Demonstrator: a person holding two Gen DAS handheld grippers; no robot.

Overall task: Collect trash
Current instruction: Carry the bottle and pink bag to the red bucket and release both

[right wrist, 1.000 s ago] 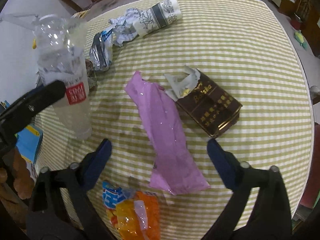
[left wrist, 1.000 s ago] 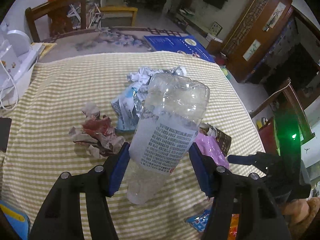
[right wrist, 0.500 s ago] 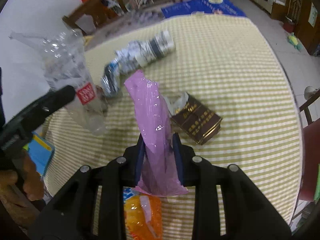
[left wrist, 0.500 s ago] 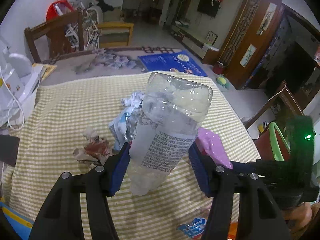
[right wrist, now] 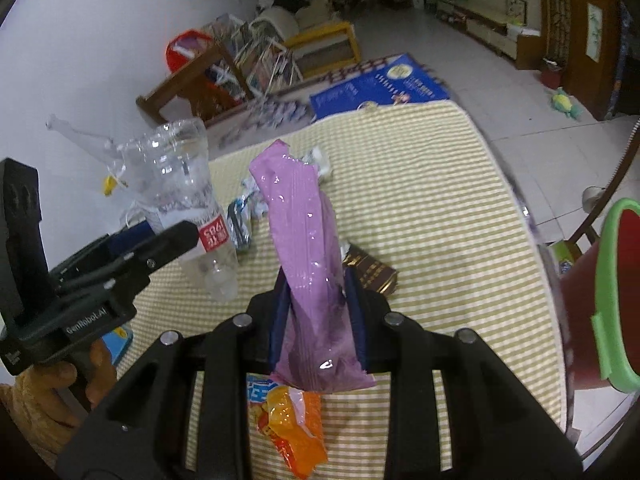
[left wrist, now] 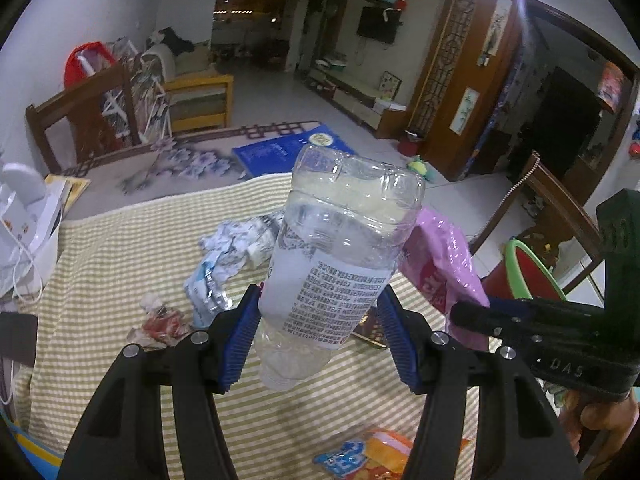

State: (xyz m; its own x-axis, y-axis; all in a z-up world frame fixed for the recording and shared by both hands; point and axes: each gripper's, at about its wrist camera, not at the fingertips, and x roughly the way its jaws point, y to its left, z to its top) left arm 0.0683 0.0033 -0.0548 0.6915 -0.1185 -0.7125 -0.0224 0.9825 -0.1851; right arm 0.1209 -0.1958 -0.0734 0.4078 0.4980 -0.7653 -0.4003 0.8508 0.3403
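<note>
Trash is in both your hands and off the table (right wrist: 460,200)! Your left claw (left wrist: 320,336) pinches the clear plastic bottle (left wrist: 344,248), jaws partway apart around its body; your right claw (right wrist: 316,312) is clamped tight on the pink wrapper (right wrist: 304,248). The red bin (right wrist: 600,300) with its green rim waits at your right, just past the table edge. On the cloth lie the orange snack packet (right wrist: 292,424), brown box (right wrist: 372,272), crumpled papers (left wrist: 236,240) and foil scrap (left wrist: 160,320). So barely begun, I'd say.
</note>
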